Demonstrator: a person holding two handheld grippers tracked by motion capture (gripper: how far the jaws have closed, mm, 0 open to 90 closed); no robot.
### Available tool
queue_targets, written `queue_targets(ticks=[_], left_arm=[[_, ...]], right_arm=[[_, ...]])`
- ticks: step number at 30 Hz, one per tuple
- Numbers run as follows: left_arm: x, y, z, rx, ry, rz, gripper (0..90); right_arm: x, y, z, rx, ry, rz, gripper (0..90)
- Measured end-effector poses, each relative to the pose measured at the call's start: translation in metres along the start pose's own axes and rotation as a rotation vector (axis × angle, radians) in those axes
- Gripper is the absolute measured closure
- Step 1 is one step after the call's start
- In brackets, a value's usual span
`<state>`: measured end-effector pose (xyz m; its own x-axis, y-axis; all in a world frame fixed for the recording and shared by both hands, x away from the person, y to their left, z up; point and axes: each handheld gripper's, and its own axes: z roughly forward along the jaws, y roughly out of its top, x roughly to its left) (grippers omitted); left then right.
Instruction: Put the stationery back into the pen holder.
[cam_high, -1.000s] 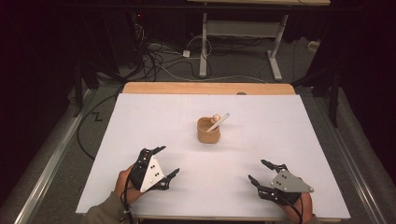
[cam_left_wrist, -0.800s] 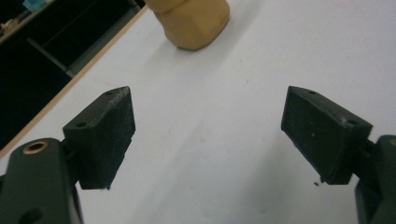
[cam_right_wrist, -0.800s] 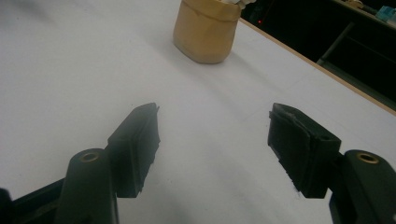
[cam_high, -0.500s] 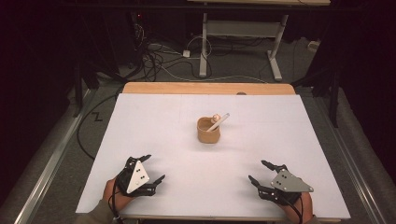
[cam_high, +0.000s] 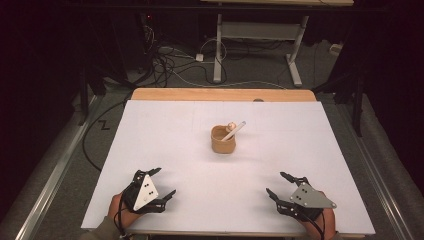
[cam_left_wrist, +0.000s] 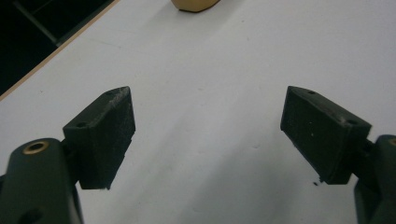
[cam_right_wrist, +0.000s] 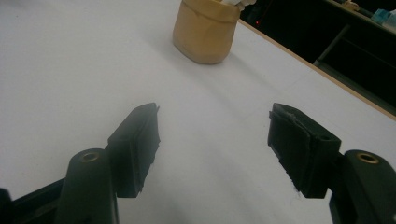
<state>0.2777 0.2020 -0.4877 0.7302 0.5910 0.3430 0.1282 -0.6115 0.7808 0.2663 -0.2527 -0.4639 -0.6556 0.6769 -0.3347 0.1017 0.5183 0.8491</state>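
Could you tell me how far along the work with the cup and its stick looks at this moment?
Done: the white stick already leans inside the tan cup. In hand: nothing; the left gripper and right gripper are open at the table's near edge, apart from the cup. Left: any further handling, if planned.

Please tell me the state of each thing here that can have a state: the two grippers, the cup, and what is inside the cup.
Left gripper: open, holding nothing, low over the white table.
Right gripper: open, holding nothing, low over the table.
Tan cup: upright, untouched, apart from both grippers.
White stick: inside the cup, leaning over its rim.
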Motion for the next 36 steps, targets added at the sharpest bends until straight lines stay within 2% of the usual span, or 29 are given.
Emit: queue_targets(ticks=[6, 13, 36], left_arm=[[-0.0023, 0.002, 0.0032, 0.021, -0.015, 0.021, 17.3], [-0.0001, 0.0008, 0.0054, 0.032, -0.028, 0.006, 17.1], [0.0031, 0.0017, 0.0063, 0.037, -0.018, -0.004, 17.1]], right_arm=[[-0.0009, -0.0003, -0.0006, -0.003, -0.004, 0.002, 33.6], [-0.0009, -0.0003, -0.0009, -0.002, -0.002, 0.003, 33.7], [-0.0019, -0.0014, -0.0004, -0.001, -0.003, 0.004, 33.7]])
